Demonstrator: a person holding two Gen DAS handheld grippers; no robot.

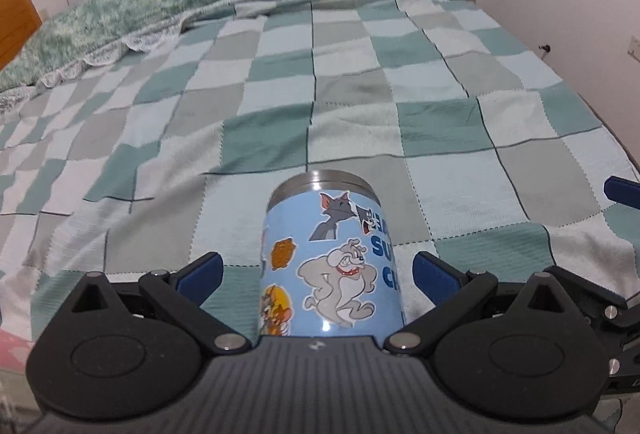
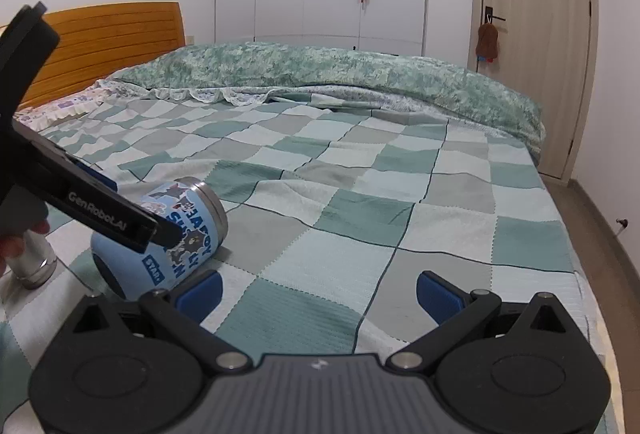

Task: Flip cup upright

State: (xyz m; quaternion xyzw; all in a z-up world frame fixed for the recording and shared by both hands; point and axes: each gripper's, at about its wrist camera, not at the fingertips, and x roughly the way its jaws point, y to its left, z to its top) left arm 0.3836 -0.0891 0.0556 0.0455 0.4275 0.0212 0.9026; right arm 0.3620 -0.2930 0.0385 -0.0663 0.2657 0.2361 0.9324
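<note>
A light-blue cartoon-printed cup (image 1: 328, 258) with a steel rim lies on its side on the checked bedspread, rim pointing away. My left gripper (image 1: 318, 272) is open, its blue pads on either side of the cup with gaps on both sides. In the right wrist view the same cup (image 2: 188, 234) lies at the lower left, partly covered by the black left gripper body (image 2: 80, 193) over it. My right gripper (image 2: 318, 292) is open and empty, to the right of the cup above the bedspread.
A green fluffy blanket (image 2: 340, 69) lies across the far side of the bed. A wooden headboard (image 2: 112, 33) stands at the left, white wardrobes and a door behind. A steel object (image 2: 34, 258) stands on the bed at far left. The bed's edge (image 2: 580, 234) runs along the right.
</note>
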